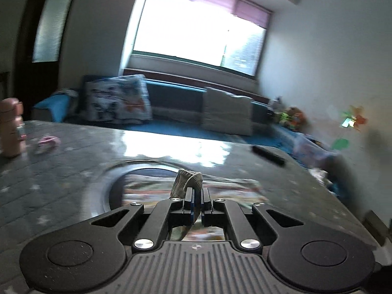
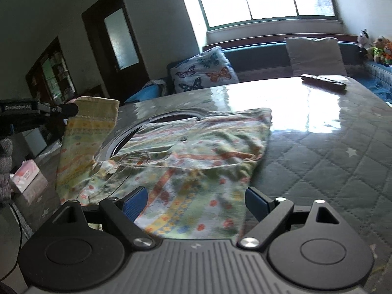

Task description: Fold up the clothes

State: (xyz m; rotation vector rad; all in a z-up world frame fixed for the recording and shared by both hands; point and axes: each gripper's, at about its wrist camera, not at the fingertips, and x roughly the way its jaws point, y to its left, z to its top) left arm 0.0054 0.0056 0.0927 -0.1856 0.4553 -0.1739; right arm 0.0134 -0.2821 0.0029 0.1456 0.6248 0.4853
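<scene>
Remote (image 2: 323,81) beyond shirt (image 2: 196,152), tissue box (image 2: 24,178) left, left tongs (image 1: 198,191) pinching sleeve (image 2: 90,132)

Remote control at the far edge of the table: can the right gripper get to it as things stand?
Probably yes. The right gripper is open and empty, hovering over the patterned garment; past it only bare table leads to the remote control. Whether the arm stretches that far is unclear.
</scene>
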